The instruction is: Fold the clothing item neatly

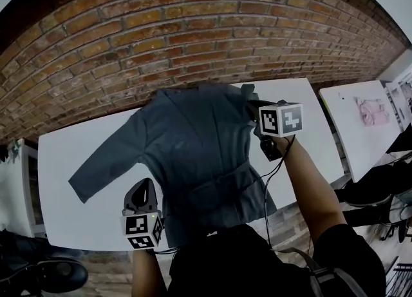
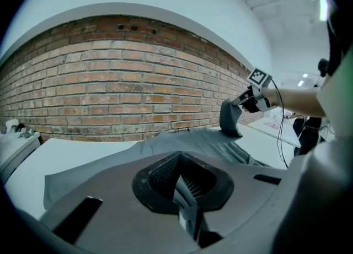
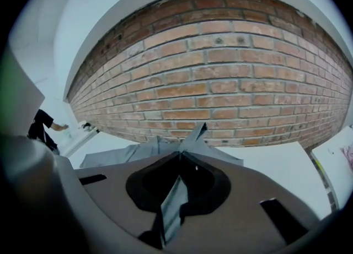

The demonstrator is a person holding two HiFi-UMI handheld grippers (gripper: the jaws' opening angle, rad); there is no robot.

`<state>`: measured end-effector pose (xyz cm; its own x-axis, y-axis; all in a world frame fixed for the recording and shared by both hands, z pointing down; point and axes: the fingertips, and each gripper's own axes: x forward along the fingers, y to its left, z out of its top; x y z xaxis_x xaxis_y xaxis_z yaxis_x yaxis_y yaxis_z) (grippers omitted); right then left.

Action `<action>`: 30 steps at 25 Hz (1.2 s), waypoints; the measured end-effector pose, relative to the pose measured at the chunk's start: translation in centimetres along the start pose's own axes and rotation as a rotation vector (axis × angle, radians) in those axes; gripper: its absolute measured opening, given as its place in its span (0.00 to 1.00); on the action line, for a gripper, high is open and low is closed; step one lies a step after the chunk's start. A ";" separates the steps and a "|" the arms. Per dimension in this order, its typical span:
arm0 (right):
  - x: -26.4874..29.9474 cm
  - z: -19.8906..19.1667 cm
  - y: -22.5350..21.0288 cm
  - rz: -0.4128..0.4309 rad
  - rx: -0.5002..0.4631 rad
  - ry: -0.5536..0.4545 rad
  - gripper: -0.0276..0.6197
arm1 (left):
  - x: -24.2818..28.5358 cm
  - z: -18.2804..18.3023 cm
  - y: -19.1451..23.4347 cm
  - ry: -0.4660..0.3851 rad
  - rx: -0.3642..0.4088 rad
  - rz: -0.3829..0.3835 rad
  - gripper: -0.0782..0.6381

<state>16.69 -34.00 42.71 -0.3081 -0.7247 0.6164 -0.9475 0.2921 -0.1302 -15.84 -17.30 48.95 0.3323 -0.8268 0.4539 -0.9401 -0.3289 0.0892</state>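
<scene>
Shirt point(image 1: 199, 154), grey-blue and long-sleeved, lies spread on a white table point(image 1: 71, 154) in front of a brick wall point(image 1: 193, 25). One sleeve point(image 1: 103, 168) stretches flat toward the left of the head view. The opposite sleeve cannot be traced, as its fabric is bunched under the right gripper point(image 1: 253, 111). That gripper's jaws are clamped on a fold at the shirt's upper right edge, raised off the table. In the right gripper view a strip of the shirt runs between the jaws, and a peak of it stands up beyond them. The left gripper point(image 1: 144, 185) hangs over the shirt's lower left edge with its jaws pressed together. Whether its tip touches the fabric cannot be told. The hem is cut off in the head view by the person's dark clothing point(image 1: 244, 263). A second table point(image 1: 351, 128) at right carries a pinkish item point(image 1: 372, 110) too small to identify.
</scene>
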 end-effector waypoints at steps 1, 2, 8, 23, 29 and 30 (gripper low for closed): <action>0.8 -0.1 1.5 0.017 -0.012 0.009 0.08 | -0.4 -0.1 0.7 -0.002 -0.008 0.007 0.10; 1.6 -0.2 3.0 0.031 -0.024 0.020 0.08 | -0.7 -0.3 1.3 -0.003 -0.014 0.013 0.10; 7.9 -3.1 10.4 0.071 -0.104 0.123 0.08 | -2.3 -1.7 4.6 0.006 -0.048 0.034 0.10; 17.1 -11.4 21.6 0.269 -0.034 0.223 0.26 | -3.7 -3.8 8.6 0.046 -0.064 0.058 0.10; 15.0 -9.9 20.0 0.264 0.033 0.063 0.24 | -2.9 -3.5 8.5 0.047 -0.061 0.050 0.10; 14.7 -9.9 19.3 0.248 0.038 0.046 0.20 | -2.7 -3.5 8.4 0.049 -0.060 0.050 0.10</action>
<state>-5.31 -32.80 56.89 -0.5282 -0.6046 0.5962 -0.8462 0.4331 -0.3105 -24.95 -16.19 51.61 0.2822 -0.8175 0.5020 -0.9588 -0.2587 0.1177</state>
